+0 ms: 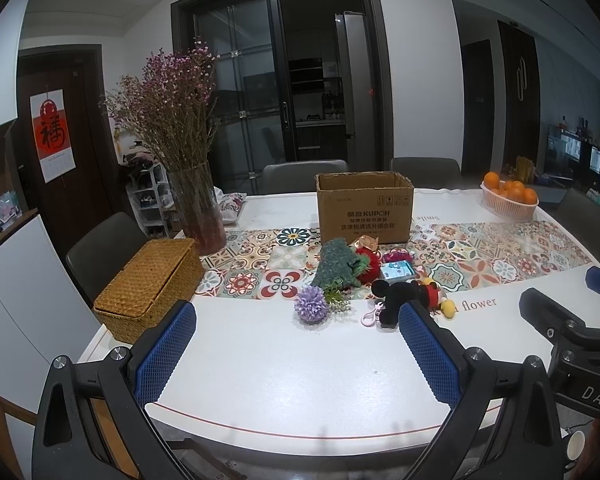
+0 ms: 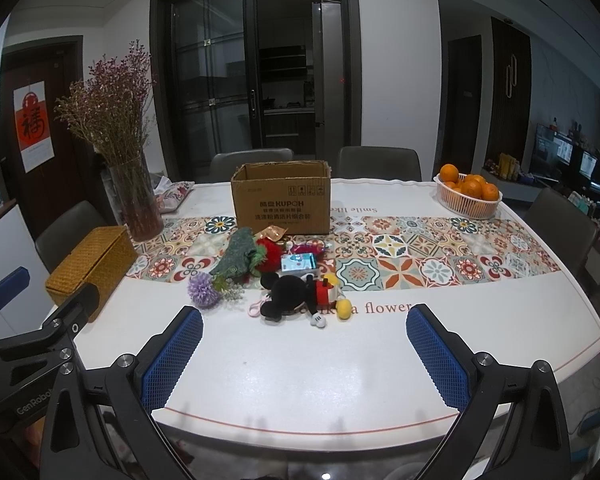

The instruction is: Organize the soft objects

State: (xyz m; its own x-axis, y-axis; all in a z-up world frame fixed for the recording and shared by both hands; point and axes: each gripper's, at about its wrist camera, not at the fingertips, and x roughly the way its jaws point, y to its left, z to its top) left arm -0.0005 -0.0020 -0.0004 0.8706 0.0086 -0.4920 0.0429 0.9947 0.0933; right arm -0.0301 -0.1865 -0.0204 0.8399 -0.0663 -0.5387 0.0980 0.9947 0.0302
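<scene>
On the white tabletop (image 2: 300, 360), a cluster of soft things lies near the middle: a black mouse plush (image 2: 296, 300), a purple pompom flower (image 2: 203, 289), a green knitted piece (image 2: 238, 256) and a red fuzzy toy (image 2: 270, 255). Just behind them stands an open cardboard box (image 2: 282, 198). Both the left hand-held gripper (image 1: 296, 322) and the right hand-held gripper (image 2: 304, 322) hover near the front edge, jaws spread wide, grasping nothing.
</scene>
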